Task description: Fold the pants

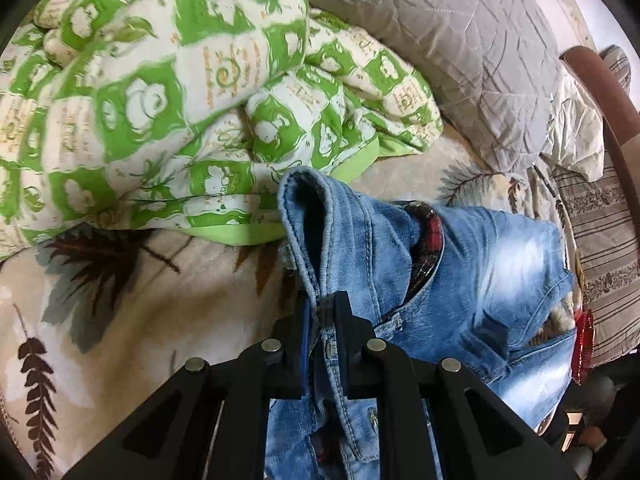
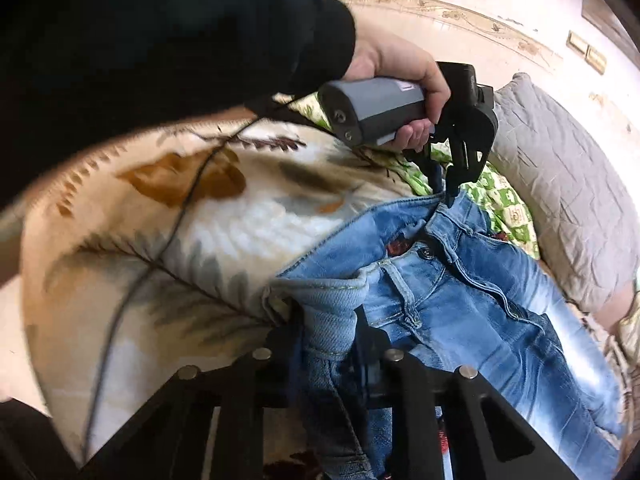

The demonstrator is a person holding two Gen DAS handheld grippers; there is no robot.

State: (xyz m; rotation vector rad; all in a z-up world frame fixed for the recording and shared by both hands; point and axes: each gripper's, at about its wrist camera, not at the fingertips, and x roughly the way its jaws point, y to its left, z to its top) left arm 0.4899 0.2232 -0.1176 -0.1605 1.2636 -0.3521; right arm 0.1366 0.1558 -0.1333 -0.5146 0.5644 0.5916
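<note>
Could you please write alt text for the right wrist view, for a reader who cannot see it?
The right gripper pinches a fold of the jeans' waistband, while the left gripper, held in a hand, grips the waistband farther along. The jeans lie on a leaf-print blanket beside a grey pillow.

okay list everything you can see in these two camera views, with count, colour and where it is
jeans: one, faded blue, on the bed, waistband lifted
leaf-print blanket: one, cream and brown, under the jeans
quilt: one, green and white, bunched beyond the jeans
pillow: one, grey, at the head of the bed
left gripper: one, black, jaws shut on the waistband
right gripper: one, black, jaws shut on another part of the waistband
hand: one, dark sleeve, holding the left gripper's grey handle
</note>
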